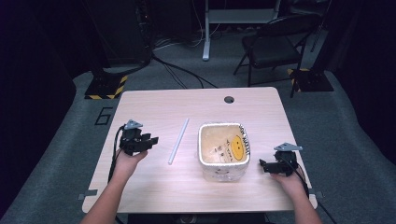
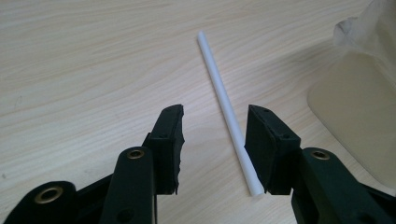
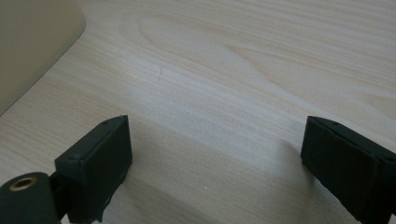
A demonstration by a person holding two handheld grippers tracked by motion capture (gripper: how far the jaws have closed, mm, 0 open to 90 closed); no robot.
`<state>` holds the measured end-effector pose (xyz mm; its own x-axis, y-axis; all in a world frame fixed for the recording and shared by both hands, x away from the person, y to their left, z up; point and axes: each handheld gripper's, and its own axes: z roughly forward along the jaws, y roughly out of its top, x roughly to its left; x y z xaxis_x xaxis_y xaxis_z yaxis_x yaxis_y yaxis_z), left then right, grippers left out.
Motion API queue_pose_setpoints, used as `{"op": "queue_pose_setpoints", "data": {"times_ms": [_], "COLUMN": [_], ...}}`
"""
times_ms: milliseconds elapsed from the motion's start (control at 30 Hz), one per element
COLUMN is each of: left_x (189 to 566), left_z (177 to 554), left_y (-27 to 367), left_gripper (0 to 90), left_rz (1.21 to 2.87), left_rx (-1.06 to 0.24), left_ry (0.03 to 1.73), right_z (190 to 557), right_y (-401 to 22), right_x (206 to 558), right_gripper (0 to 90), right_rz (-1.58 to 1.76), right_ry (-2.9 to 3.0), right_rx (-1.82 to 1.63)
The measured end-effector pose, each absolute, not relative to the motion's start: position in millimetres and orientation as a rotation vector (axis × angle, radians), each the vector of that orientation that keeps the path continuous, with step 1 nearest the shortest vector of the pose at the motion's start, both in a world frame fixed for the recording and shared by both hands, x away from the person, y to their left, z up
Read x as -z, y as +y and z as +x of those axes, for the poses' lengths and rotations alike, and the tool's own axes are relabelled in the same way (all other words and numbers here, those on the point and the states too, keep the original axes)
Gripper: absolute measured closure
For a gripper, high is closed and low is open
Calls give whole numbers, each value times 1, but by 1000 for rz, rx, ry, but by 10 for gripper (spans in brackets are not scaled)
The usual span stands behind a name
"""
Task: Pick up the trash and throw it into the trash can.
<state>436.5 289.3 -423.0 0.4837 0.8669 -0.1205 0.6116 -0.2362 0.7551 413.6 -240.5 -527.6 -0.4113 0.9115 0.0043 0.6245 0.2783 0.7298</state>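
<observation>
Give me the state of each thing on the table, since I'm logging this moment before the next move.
Straw: lying flat on the table, its near end between the left gripper's jaws, not pinched.
Container: upright, open-topped, lined with a plastic bag.
Left gripper: jaws apart, astride the straw.
Right gripper: jaws wide, nothing between them, beside the container.

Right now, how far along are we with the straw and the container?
Done: nothing visible; the white straw lies flat on the table, left of the lined container. In hand: the left claw sits low with its open jaws either side of the straw's near end, not pressing it. The right claw waits open and empty beside the container. Left: probably grip and lift the straw.
</observation>
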Motion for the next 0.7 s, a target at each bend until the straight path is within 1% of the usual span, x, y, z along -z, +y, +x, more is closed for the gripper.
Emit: {"op": "queue_pose_setpoints", "data": {"times_ms": [300,367,700], "left_x": [429,431,439], "left_z": [442,444,449], "left_y": [280,277,270], "left_gripper": [592,594,593], "left_rz": [1953,1974,1977], "left_rx": [-408,-415,-406], "left_ry": [1221,1215,1221], "right_z": [414,414,414], "right_y": [-241,-241,-241], "right_x": [528,528,528], "right_gripper": [81,80,81], "right_rz": [1383,1383,1383], "right_ry": [2137,2137,2137], "right_rx": [-930,-930,-930]}}
